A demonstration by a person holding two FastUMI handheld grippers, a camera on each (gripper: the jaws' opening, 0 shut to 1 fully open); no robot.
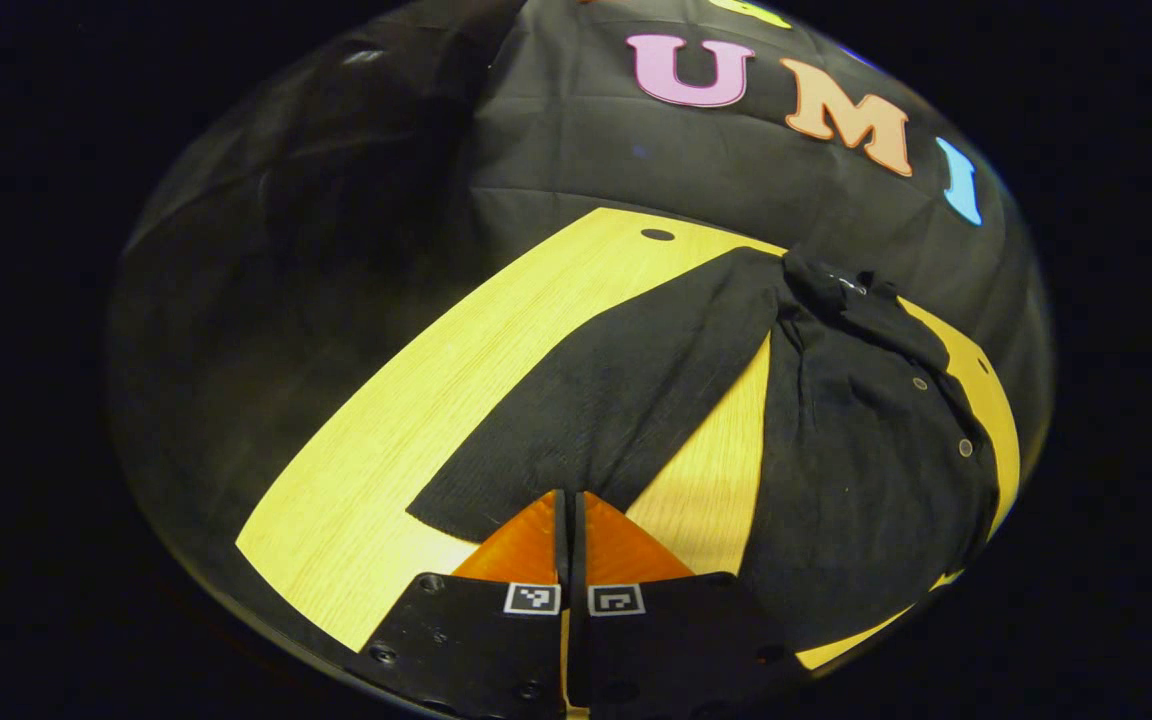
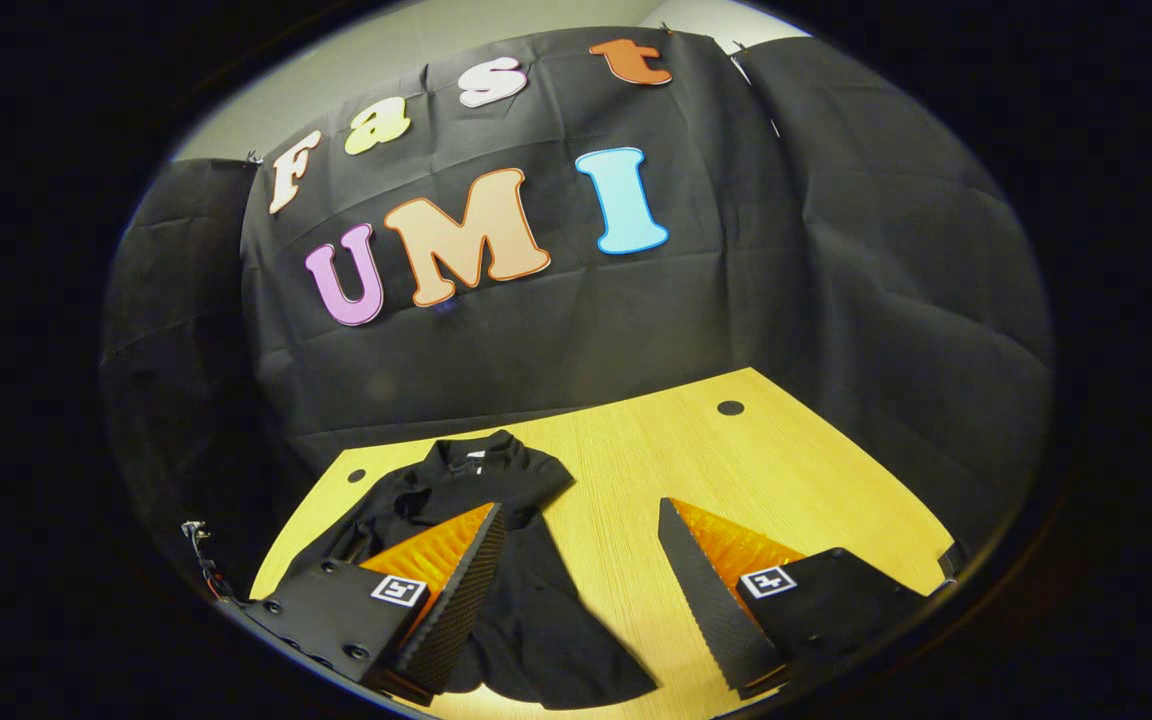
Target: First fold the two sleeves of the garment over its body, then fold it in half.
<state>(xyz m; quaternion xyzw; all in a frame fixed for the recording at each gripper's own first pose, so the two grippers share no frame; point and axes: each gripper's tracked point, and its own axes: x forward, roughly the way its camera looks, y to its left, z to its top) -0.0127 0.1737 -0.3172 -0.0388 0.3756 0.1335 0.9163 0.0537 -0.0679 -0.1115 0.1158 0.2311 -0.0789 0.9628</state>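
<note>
A black buttoned garment (image 1: 866,480) lies on the yellow wooden table (image 1: 386,450), collar (image 1: 836,290) toward the far wall. One long sleeve (image 1: 616,390) stretches flat away from the body toward my left gripper (image 1: 569,497). That gripper is shut, its tips pinching the sleeve's cuff edge. In the right gripper view the same garment (image 2: 536,610) lies at the lower left, collar (image 2: 481,460) at the back. My right gripper (image 2: 581,515) hangs open above the table, its left finger (image 2: 456,580) over the cloth and its right finger (image 2: 716,590) over bare wood.
The black cloth wall (image 2: 636,320) stands close behind the table's far edge. Small round holes (image 2: 730,408) sit in the tabletop near its back corners. Bare wood (image 2: 786,480) stretches to the right of the garment.
</note>
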